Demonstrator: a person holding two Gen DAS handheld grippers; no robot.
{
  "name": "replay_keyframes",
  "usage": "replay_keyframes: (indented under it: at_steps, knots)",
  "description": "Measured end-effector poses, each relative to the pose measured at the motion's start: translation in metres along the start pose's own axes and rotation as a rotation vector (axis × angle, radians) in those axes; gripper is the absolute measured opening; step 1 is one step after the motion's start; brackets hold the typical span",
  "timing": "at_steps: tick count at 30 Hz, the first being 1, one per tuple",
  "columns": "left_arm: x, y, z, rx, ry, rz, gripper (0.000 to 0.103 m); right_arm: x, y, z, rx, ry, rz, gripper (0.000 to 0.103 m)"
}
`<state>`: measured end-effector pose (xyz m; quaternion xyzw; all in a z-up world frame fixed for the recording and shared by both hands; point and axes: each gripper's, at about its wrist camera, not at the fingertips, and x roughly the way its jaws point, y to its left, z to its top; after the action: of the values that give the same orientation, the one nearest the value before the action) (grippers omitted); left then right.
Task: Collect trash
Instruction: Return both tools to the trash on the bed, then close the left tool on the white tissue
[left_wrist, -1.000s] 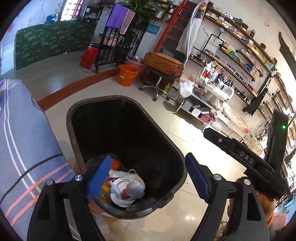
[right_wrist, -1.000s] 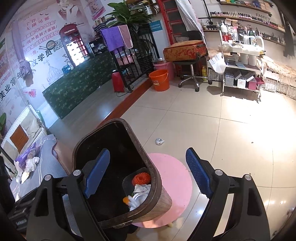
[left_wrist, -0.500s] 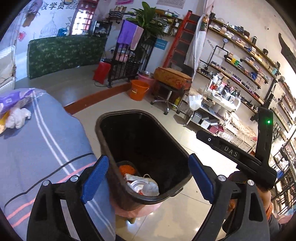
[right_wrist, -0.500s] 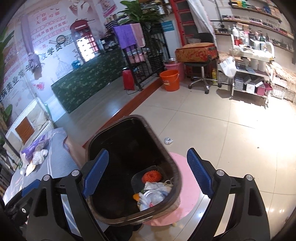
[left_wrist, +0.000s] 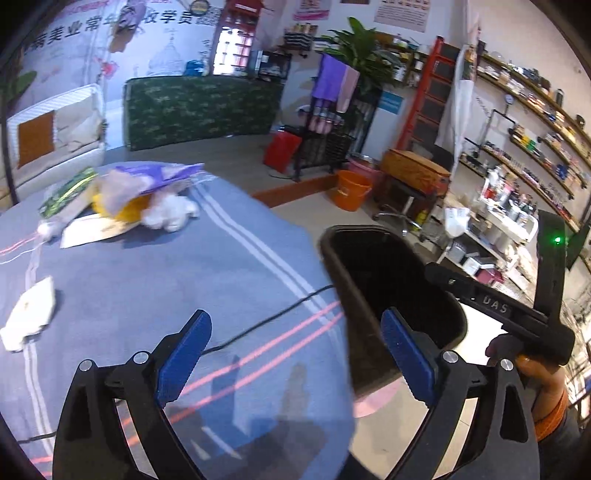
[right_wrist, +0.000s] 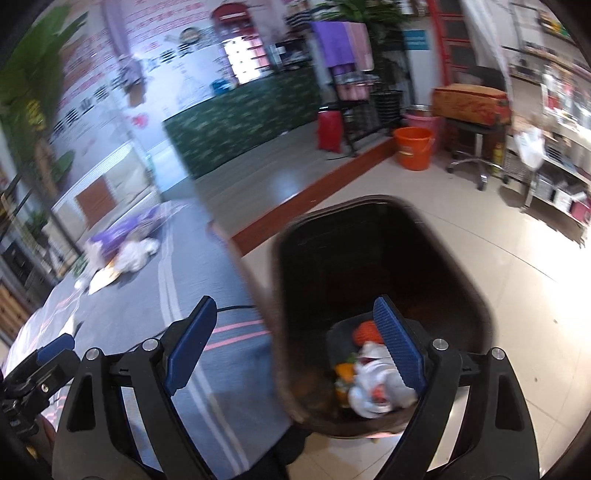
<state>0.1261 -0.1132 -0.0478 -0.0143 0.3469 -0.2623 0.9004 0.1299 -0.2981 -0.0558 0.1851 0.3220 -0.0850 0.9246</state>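
A pile of trash (left_wrist: 140, 192) lies at the far side of the table's blue-grey striped cloth (left_wrist: 229, 266): a purple bag, white tissue, a yellow piece, a green wrapper. A crumpled white tissue (left_wrist: 27, 317) lies at the left edge. The black bin (left_wrist: 376, 273) stands on the floor right of the table and holds trash (right_wrist: 373, 384). My left gripper (left_wrist: 295, 315) hovers over the cloth, its jaws opening with nothing between them. My right gripper (right_wrist: 295, 302) is open and empty over the bin (right_wrist: 369, 251) and the table edge. Its black body (left_wrist: 495, 306) shows in the left wrist view.
A black cable (left_wrist: 258, 328) crosses the cloth. An orange bucket (right_wrist: 413, 147), a stool carrying a case (right_wrist: 469, 99) and a stocked trolley (left_wrist: 498, 229) stand on the tiled floor beyond the bin. A green-covered counter (left_wrist: 199, 107) is at the back. A hand (left_wrist: 532, 369) holds the right gripper.
Both views have swung left, from over the bin toward the table. The bin now sits to the right and the trash pile has come into view. The left jaws stand wider.
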Motion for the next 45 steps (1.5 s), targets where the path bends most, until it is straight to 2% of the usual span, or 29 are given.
replay_keyframes:
  at_steps: [9, 18, 25, 29, 37, 39, 41, 42, 44, 45]
  knots:
    - [-0.04, 0.093, -0.009, -0.106, -0.027, 0.198, 0.092, 0.016, 0.068, -0.004, -0.125, 0.046, 0.114, 0.086]
    - [-0.066, 0.162, -0.01, -0.176, -0.036, 0.346, 0.092, 0.024, 0.122, 0.001, -0.246, 0.064, 0.186, 0.086]
    - [-0.056, 0.211, -0.005, -0.235, 0.012, 0.409, 0.092, 0.033, 0.168, 0.011, -0.358, 0.062, 0.248, 0.086]
    - [-0.045, 0.226, -0.002, -0.24, 0.04, 0.404, 0.092, 0.04, 0.187, 0.015, -0.382, 0.082, 0.285, 0.086]
    - [-0.011, 0.236, 0.0, -0.208, 0.176, 0.36, 0.091, 0.059, 0.234, 0.021, -0.492, 0.076, 0.299, 0.086]
    - [-0.01, 0.235, -0.004, -0.211, 0.186, 0.363, 0.084, 0.066, 0.246, 0.021, -0.531, 0.068, 0.293, 0.086]
    - [-0.009, 0.238, -0.008, -0.231, 0.197, 0.354, 0.056, 0.074, 0.26, 0.023, -0.572, 0.05, 0.293, 0.086]
    - [-0.012, 0.239, -0.01, -0.25, 0.185, 0.338, 0.05, 0.08, 0.267, 0.024, -0.599, 0.039, 0.287, 0.086]
    - [-0.018, 0.237, -0.01, -0.261, 0.17, 0.327, 0.03, 0.089, 0.279, 0.024, -0.646, 0.021, 0.255, 0.086]
    - [-0.021, 0.235, -0.01, -0.256, 0.166, 0.332, 0.027, 0.096, 0.288, 0.024, -0.686, 0.005, 0.231, 0.086]
